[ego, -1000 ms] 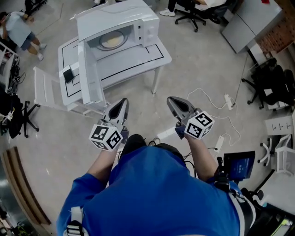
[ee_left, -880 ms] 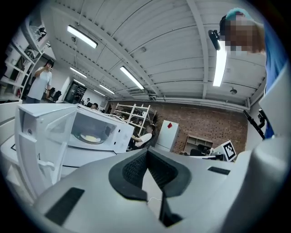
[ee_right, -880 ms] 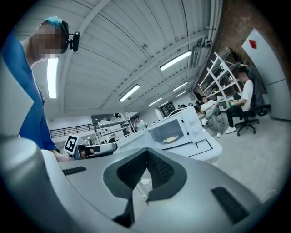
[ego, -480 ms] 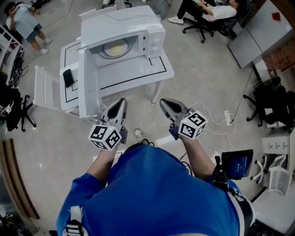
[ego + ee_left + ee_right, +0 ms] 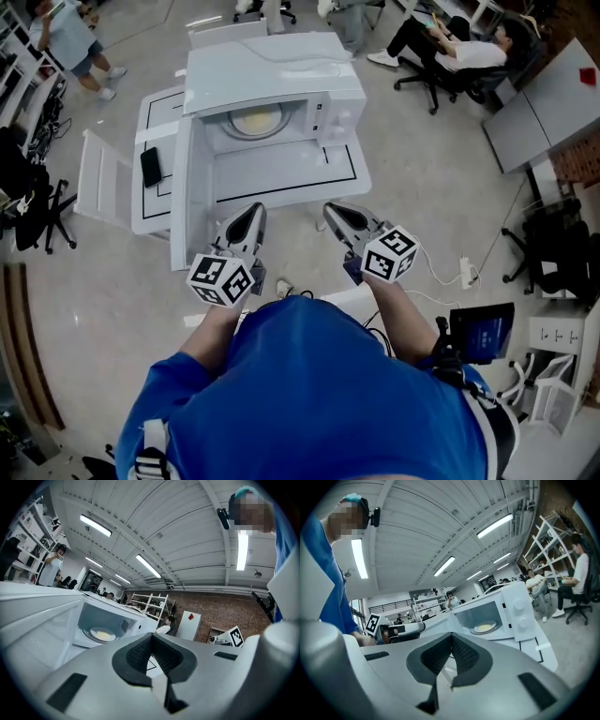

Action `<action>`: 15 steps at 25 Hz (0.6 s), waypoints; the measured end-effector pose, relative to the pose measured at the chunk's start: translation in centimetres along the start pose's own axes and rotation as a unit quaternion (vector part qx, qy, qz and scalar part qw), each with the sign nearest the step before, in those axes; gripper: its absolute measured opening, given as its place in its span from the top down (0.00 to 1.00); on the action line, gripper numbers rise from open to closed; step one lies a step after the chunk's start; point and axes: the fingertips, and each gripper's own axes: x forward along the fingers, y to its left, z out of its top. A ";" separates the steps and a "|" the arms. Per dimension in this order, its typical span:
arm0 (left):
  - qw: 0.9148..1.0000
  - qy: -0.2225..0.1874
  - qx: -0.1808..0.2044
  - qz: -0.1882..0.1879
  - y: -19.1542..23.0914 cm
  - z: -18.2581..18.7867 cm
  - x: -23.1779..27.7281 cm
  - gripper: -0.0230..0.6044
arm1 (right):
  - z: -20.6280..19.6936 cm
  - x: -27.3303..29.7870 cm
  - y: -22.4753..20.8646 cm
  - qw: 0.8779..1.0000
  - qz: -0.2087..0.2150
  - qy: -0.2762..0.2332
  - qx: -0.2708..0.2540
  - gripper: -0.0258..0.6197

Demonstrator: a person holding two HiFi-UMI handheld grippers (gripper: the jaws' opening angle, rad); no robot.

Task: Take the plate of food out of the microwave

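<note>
Head view: plate of food (image 5: 255, 120) inside open microwave (image 5: 281, 75) on bench (image 5: 281, 173), left tongs (image 5: 253, 212) and right tongs (image 5: 331, 209) well short. Left gripper view: tongs closed, empty. Right gripper view: same. Plate likely rigid, breakable, slick; pinch rim.

Black phone (image 5: 150, 166) on white table (image 5: 281, 178)
</note>
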 end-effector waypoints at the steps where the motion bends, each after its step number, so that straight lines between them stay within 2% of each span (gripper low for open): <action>1: 1.000 0.000 0.001 0.002 0.5 0.2 0.4 0.95 | 0.2 0.5 -0.3 1.000 0.002 -0.001 0.000 0.97; 10: 1.000 -0.003 0.003 0.031 3.7 0.8 2.0 0.95 | -0.2 4.6 -2.6 0.999 0.024 0.019 0.011 0.97; 15: 0.998 -0.005 0.005 0.056 5.4 1.3 2.9 0.95 | 0.7 6.8 -3.5 0.998 0.044 0.033 -0.001 0.97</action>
